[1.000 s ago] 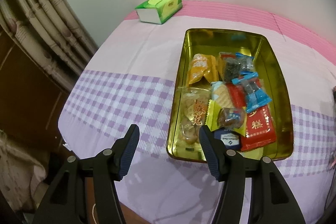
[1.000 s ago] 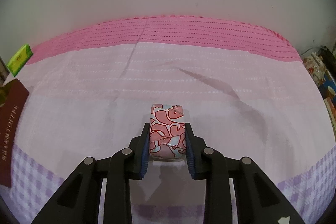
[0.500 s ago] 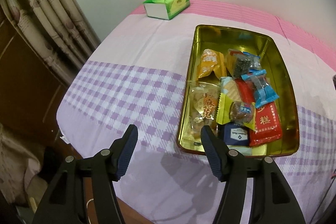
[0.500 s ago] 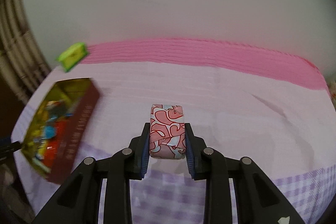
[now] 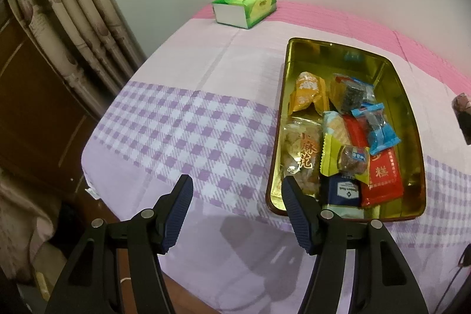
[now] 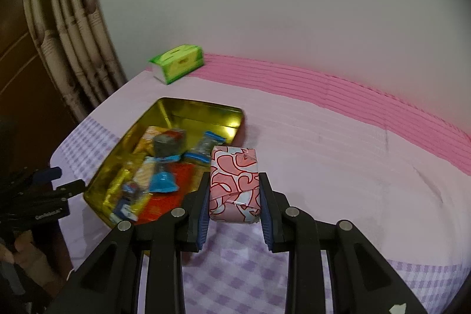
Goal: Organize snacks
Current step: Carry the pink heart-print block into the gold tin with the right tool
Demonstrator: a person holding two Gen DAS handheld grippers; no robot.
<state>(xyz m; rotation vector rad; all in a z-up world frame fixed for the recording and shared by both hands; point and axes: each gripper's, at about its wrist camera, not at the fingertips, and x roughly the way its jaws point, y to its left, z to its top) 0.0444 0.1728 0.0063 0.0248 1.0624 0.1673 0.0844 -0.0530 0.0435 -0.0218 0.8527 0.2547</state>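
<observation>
R gripper (image 6: 234,193) is clamped on a pink wrapped snack (image 6: 234,184), pads pressing both long sides w/ its upper half poking out past the tips, prob. so it can drop clear once released. The snack hangs in the air just off the near right corner of the gold tin (image 6: 164,111), not yet over it.

L gripper (image 5: 235,208) has its jaws apart w/ nothing between them, low at the tin's near left corner, likely parked out of the way or ready to steady the tin.

Tin (image 5: 412,119) sits near the bed's left edge, its near half heaped w/ packets (image 5: 347,149), far end bare, so that's the obvious spot for the drop. Green tissue box (image 5: 245,6) is at the bed's far left corner, against the wall.
</observation>
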